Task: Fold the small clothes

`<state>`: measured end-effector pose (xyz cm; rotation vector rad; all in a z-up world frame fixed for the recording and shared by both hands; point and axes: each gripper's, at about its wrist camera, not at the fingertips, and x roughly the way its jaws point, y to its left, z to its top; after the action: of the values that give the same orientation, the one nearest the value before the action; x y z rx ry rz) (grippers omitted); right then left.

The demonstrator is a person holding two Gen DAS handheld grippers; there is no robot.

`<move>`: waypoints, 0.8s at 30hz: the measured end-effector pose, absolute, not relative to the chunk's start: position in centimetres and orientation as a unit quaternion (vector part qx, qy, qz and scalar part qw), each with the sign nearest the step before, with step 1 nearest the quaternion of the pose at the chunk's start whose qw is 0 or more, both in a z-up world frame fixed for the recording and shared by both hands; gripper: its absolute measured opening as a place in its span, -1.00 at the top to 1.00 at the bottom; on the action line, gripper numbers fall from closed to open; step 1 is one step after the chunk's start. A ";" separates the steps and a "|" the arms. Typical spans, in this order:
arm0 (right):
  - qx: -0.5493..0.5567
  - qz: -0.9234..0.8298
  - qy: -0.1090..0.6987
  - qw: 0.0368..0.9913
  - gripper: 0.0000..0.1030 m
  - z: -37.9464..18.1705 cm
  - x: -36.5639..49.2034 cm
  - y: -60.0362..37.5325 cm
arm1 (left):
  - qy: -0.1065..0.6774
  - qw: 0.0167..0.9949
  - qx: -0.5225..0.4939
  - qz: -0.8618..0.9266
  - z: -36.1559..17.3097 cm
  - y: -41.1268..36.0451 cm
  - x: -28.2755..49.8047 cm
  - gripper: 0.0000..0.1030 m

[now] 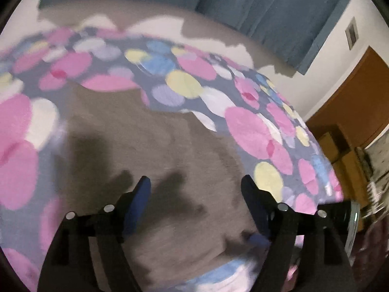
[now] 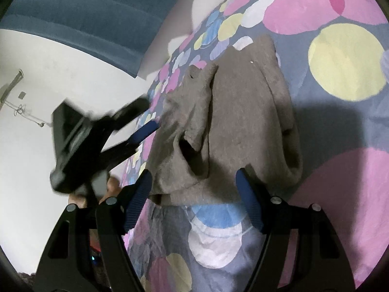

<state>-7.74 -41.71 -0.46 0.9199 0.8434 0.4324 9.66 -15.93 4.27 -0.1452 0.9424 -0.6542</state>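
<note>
A small grey-brown fleecy garment (image 2: 233, 121) lies rumpled on a smooth bedsheet printed with pink, yellow, blue and white circles (image 2: 345, 65), filling the centre of the right wrist view, one sleeve folded over its body. The right gripper (image 2: 194, 187), black with ribbed blue pads, stands wide open at the garment's lower hem, holding nothing. The left gripper (image 1: 195, 189) hovers open over the same soft fabric (image 1: 145, 133), low in its frame. Pleated blue curtains (image 1: 255, 4) hang at upper right.

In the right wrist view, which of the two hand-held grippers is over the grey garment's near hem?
The right hand-held gripper: its open fingers straddle the grey garment at its near hem. The left hand-held gripper, blurred, approaches from the garment's side instead.
</note>
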 end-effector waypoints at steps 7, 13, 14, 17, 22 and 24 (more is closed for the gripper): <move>0.438 0.206 0.399 0.779 -0.39 -0.3 -2.8 -42.1 | 0.440 0.855 -0.032 -0.272 2.2 -9.4 6.3 -0.52; 0.413 0.191 0.433 0.778 -0.38 -0.6 2.6 -40.8 | 0.468 0.851 -0.018 -0.236 -1.7 -6.3 4.1 -0.52; 0.411 0.192 0.437 0.776 -0.38 -0.6 3.2 -40.6 | 0.472 0.850 -0.021 -0.235 -2.2 -6.1 4.0 -0.52; 0.410 0.188 0.456 0.768 -0.38 -0.9 5.1 -39.9 | 0.481 0.846 -0.014 -0.230 -3.3 -5.8 3.8 -0.52; 0.428 0.181 0.469 0.751 -0.30 -2.4 7.6 -39.7 | 0.466 0.857 -0.003 -0.219 -3.3 -5.5 4.0 -0.52; 0.431 0.191 0.468 0.747 -0.13 -2.6 8.3 -39.4 | 0.470 0.855 -0.007 -0.219 -3.6 -5.4 4.2 -0.52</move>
<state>8.34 -39.45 -2.57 0.9428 1.0244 0.4172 4.21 -5.40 -3.62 -0.0153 0.9880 -0.4595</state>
